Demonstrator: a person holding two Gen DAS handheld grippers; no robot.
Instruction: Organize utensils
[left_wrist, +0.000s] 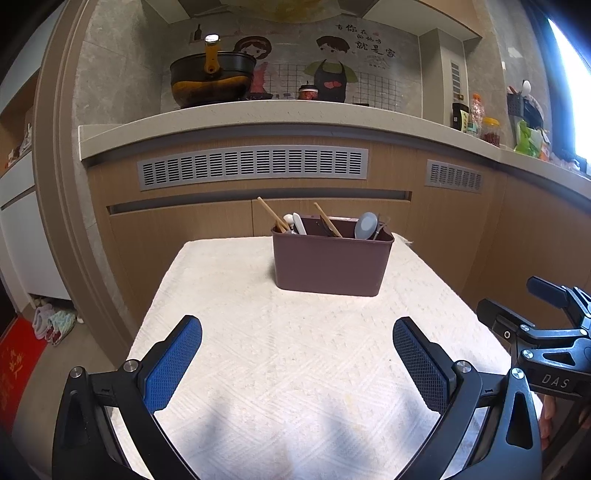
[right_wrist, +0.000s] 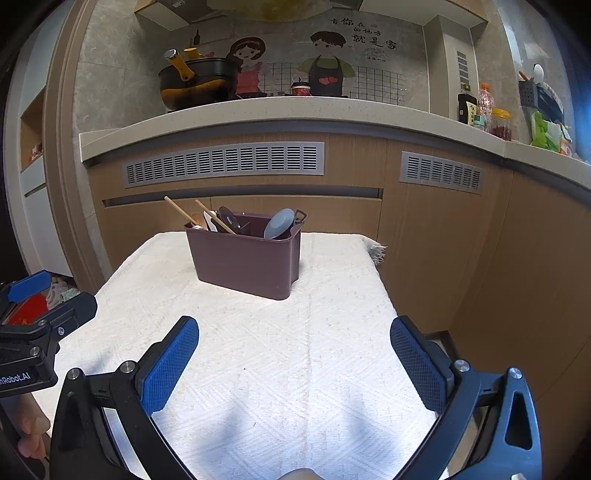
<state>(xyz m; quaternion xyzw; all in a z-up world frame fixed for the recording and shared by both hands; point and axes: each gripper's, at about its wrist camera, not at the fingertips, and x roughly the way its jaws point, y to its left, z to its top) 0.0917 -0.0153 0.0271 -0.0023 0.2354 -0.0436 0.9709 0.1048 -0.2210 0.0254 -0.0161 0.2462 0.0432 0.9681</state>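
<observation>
left wrist view
left claw (left_wrist: 297, 363): wide open, nothing between its blue pads, hovering over the near part of the surface.
surface (left_wrist: 258, 332): covered by a white woven cloth, bare in front of the claw.
utensil holder (left_wrist: 330, 264): a brown rectangular bin standing upright toward the far edge of the cloth, well apart from the claw.
chopsticks (left_wrist: 271, 214): wooden sticks leaning to the left out of the bin's left part; another one leans near the middle.
grey spoon (left_wrist: 365, 225): bowl up, in the bin's right part, beside a dark thin utensil.
right claw (left_wrist: 524, 306): seen at the right edge, fingers parted, holding nothing.
background: a counter behind with a black pot (left_wrist: 212, 79) on it and jars at the far right.

right wrist view
right claw (right_wrist: 295, 363): spread wide, empty, above the near cloth.
utensil holder (right_wrist: 247, 262): left of centre on the cloth, upright, near the far edge.
chopsticks (right_wrist: 181, 212): lean leftward from the left compartment, next to a white utensil and a dark spoon.
grey spoon (right_wrist: 279, 223): stands in the right end of the bin.
left claw (right_wrist: 48, 297): at the left edge, only partly in frame, fingers apart.
hand (right_wrist: 31, 424): fingers show at the lower left under the left tool.
</observation>
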